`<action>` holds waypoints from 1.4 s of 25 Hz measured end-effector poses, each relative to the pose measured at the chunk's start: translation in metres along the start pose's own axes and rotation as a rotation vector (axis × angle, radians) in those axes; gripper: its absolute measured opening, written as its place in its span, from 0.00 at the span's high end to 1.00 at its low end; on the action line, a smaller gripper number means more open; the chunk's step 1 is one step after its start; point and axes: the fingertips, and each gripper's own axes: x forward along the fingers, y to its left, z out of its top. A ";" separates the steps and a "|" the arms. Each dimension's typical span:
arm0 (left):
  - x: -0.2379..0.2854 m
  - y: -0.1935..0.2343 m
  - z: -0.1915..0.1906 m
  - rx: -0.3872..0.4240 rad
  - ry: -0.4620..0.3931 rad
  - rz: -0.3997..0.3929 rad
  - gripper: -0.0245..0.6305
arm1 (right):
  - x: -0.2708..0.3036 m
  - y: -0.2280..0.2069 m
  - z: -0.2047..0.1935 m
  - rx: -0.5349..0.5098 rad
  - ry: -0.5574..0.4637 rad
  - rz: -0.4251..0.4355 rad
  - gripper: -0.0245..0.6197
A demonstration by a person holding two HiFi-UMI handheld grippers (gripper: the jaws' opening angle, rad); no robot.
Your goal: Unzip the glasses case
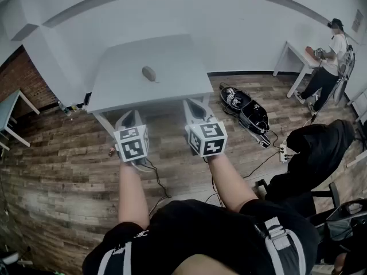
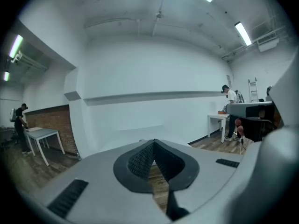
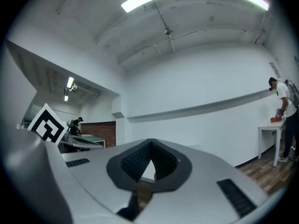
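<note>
One white table [image 1: 172,79] on a wood floor [image 1: 57,153], white wall [image 1: 229,33] behind — the glasses case [image 1: 149,73] lies on the table, beyond both claws. Arms stretched forward, left claw [image 1: 129,118] and right claw [image 1: 195,109] side by side — shut, empty.

The glasses case [image 1: 149,73] on the grey table [image 1: 172,56] was too small in the head view for its zip to be told, and the shells of the left gripper [image 2: 154,141] and the right gripper [image 3: 150,141] hid most of that table in their own views. The head view's bottom edge cut off the wearer's torso [image 1: 200,239], and its left edge cut off another table [image 1: 10,105]. What the distant person [image 1: 330,62] handled was too small to tell.
</note>
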 end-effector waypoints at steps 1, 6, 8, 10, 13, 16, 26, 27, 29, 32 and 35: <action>0.000 0.001 -0.001 -0.004 0.000 0.000 0.96 | 0.000 0.000 0.001 -0.004 -0.002 -0.004 0.95; 0.004 0.002 0.000 -0.009 -0.004 0.001 0.96 | 0.001 0.001 0.005 -0.037 -0.008 -0.009 0.95; 0.003 -0.001 0.000 -0.006 -0.003 0.001 0.96 | -0.002 0.003 0.008 -0.037 -0.010 -0.001 0.95; 0.002 -0.006 -0.001 -0.007 -0.003 0.003 0.96 | -0.005 0.004 0.010 -0.038 -0.011 0.009 0.95; -0.002 -0.011 -0.003 0.004 -0.001 0.012 0.96 | -0.007 0.002 0.012 -0.032 -0.017 0.021 0.95; -0.003 -0.017 -0.006 0.015 0.001 0.018 0.96 | -0.012 -0.004 0.012 -0.005 -0.031 0.010 0.95; -0.001 -0.064 0.003 0.019 -0.015 0.016 0.96 | -0.037 -0.049 0.004 -0.017 -0.025 -0.013 0.95; -0.003 -0.071 0.004 0.016 -0.022 0.017 0.96 | -0.040 -0.055 0.003 -0.018 -0.024 -0.010 0.95; -0.007 -0.088 0.008 -0.010 -0.045 0.008 0.96 | -0.047 -0.067 -0.002 -0.015 -0.013 0.000 0.95; -0.011 -0.107 0.012 -0.083 -0.065 -0.030 0.96 | -0.056 -0.083 -0.008 0.005 -0.010 0.008 0.95; -0.005 -0.112 0.013 -0.074 -0.059 -0.017 0.96 | -0.061 -0.093 -0.009 0.037 -0.034 0.018 0.95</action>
